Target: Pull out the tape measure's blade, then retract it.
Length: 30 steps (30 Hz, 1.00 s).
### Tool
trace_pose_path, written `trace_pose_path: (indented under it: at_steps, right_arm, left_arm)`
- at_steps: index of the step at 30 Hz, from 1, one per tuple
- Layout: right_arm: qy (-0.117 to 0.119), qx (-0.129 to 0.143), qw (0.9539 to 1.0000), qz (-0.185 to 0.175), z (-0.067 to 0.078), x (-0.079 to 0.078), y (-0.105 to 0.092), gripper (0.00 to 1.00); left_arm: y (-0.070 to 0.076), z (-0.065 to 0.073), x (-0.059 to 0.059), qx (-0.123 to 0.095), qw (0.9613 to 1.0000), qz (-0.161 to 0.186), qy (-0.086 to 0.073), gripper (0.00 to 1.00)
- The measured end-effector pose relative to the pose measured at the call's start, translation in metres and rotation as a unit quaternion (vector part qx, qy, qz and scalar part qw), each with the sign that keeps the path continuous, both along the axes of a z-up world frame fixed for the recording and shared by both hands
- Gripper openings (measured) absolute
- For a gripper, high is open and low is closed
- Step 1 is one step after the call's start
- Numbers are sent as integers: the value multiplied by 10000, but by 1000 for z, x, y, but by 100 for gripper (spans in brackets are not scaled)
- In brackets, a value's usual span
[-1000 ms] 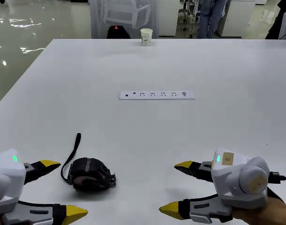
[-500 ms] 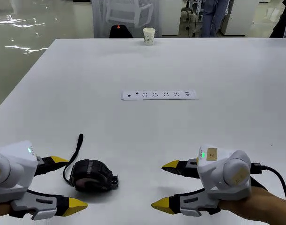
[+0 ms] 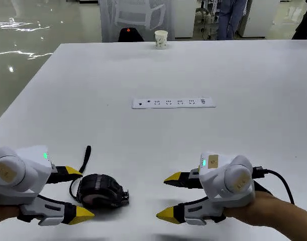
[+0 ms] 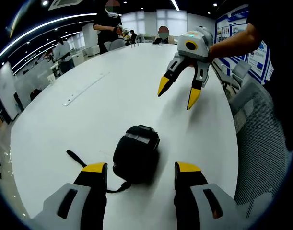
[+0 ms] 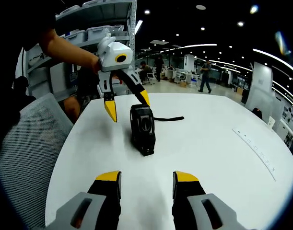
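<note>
A black tape measure [image 3: 100,191] with a black wrist strap [image 3: 83,160] rests on the white table [image 3: 158,70], its blade retracted. My left gripper [image 3: 77,193] is open, its yellow-tipped jaws flanking the tape's left end without touching it. In the left gripper view the tape measure [image 4: 135,152] sits just ahead of the open left gripper [image 4: 141,168]. My right gripper [image 3: 166,196] is open and empty, about a hand's width right of the tape. The right gripper view has the tape measure [image 5: 143,123] ahead of the right gripper [image 5: 146,178], with the left gripper [image 5: 127,104] behind it.
A white power strip [image 3: 173,103] lies mid-table. A paper cup [image 3: 161,38] stands at the far edge, with chairs and a person's legs beyond. A black cable [image 3: 279,181] trails from the right gripper.
Both grippers have moved inward: the left one up to the tape measure so its jaws flank it, the right one leftward toward it. The tape has not moved.
</note>
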State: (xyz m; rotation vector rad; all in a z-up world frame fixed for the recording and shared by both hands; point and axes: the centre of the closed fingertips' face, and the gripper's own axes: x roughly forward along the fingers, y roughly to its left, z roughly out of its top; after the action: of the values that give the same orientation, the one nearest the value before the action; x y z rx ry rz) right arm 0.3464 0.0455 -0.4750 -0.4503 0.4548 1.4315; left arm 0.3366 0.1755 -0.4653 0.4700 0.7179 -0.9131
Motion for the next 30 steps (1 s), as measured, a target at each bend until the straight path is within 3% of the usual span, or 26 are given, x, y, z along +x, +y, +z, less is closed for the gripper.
trace_pose_path:
  at_steps: [14, 30]
  right_arm:
    - [17, -135, 9989, 459, -6, 5, 25, 34]
    - [32, -402, 9947, 947, -19, 7, 51, 29]
  left_arm:
    - [4, -9, 7, 324, 9982, -453, 206, 40]
    - [1, -12, 13, 651, 9924, -995, 330, 28]
